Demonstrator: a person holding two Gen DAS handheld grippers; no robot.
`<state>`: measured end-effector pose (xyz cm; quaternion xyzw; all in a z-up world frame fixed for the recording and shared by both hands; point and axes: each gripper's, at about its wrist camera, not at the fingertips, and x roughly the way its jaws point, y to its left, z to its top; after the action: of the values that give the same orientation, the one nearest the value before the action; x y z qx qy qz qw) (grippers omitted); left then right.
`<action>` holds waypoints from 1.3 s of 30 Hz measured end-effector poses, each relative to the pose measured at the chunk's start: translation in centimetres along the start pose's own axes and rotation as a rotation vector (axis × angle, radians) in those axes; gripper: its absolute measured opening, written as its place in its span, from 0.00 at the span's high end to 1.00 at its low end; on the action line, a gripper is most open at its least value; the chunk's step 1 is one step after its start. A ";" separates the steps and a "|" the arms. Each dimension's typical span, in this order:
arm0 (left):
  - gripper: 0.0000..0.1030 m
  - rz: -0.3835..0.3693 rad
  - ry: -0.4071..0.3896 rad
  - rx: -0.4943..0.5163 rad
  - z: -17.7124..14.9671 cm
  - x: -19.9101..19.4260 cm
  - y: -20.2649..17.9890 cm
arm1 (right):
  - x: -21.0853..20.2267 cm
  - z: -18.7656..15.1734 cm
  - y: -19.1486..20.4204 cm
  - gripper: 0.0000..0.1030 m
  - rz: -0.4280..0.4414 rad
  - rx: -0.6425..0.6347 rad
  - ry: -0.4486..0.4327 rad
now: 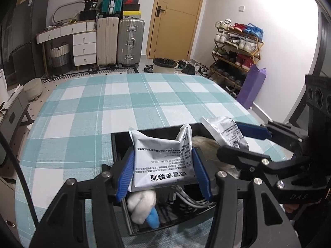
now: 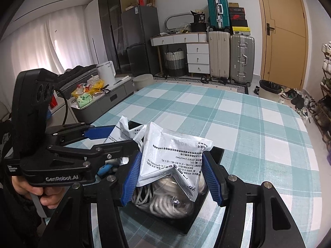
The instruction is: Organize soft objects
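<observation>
Left gripper [image 1: 163, 175] pinches 1 upright sachet [image 1: 163, 161] — right gripper [image 2: 172, 177] likewise, 1 tilted packet [image 2: 171, 159].

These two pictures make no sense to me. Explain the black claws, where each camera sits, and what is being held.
There is no robot here. A person holds a hand-operated two-finger gripper in each hand, and a fisheye camera on each looks along its blue fingers. In the left wrist view the left gripper is shut on a silver sachet; the right gripper enters from the side. In the right wrist view the right gripper is shut on another sachet. Both hang over a black box on a checked tablecloth. The box holds white cable and a soft white toy.
</observation>
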<state>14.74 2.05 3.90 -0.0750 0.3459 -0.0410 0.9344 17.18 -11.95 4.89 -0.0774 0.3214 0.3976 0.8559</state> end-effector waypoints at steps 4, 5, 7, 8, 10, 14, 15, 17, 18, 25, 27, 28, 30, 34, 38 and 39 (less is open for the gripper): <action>0.47 -0.001 0.001 0.003 -0.1 0.3 0.1 | 0.8 -0.2 -0.5 0.43 0.003 0.013 0.016; 0.47 -0.001 0.002 0.006 -0.1 0.4 0.1 | 1.0 -0.3 -0.6 0.43 0.006 0.014 0.019; 0.47 0.002 0.003 0.016 -0.2 0.5 0.0 | 1.2 -0.3 -0.7 0.43 0.009 0.017 0.023; 0.47 0.006 0.004 0.022 -0.2 0.5 0.0 | 1.3 -0.3 -0.7 0.43 0.011 0.019 0.026; 0.46 0.017 0.009 0.038 -0.4 0.7 -0.1 | 1.7 -0.4 -0.8 0.43 0.014 0.021 0.034; 0.43 0.022 0.011 0.041 -0.4 0.7 -0.1 | 2.1 -0.6 -1.1 0.43 0.009 0.029 0.041; 0.43 0.021 0.012 0.039 -0.4 0.7 -0.1 | 2.1 -0.6 -1.1 0.42 0.008 0.027 0.040; 0.40 0.013 0.017 0.036 -0.3 0.6 0.1 | 2.0 -0.6 -1.1 0.42 0.003 0.021 0.036; 0.37 0.012 0.022 0.038 -0.3 0.5 0.1 | 1.9 -0.6 -1.1 0.40 0.005 0.018 0.037; 0.09 0.027 -0.034 0.065 -0.5 -1.3 -0.4 | -0.6 -0.9 -0.5 0.16 -0.016 -0.024 -0.027; 0.04 0.039 -0.063 0.069 -0.6 -2.1 -0.4 | -1.2 -1.1 -0.4 0.09 -0.026 -0.027 -0.034; 0.03 0.040 -0.071 0.070 -0.7 -2.4 -0.4 | -1.6 -1.3 -0.3 0.07 -0.032 -0.027 -0.042; 0.00 0.039 -0.076 0.068 -0.9 -3.0 -0.2 | -2.3 -1.7 -0.3 0.02 -0.042 -0.022 -0.059; 0.00 0.060 -0.095 0.059 -1.5 -3.9 0.0 | -3.6 -2.5 -0.2 0.01 -0.048 0.001 -0.086; 0.00 0.085 -0.120 0.048 -2.4 -4.8 0.3 | -4.3 -3.1 0.1 0.01 -0.058 0.010 -0.106; 0.00 0.092 -0.132 0.045 -2.6 -5.0 0.4 | -4.5 -3.2 0.2 0.01 -0.057 0.008 -0.109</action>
<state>9.26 2.78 5.10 -0.0405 0.2855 -0.0009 0.9575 13.32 -15.86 5.12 -0.0611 0.2737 0.3756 0.8834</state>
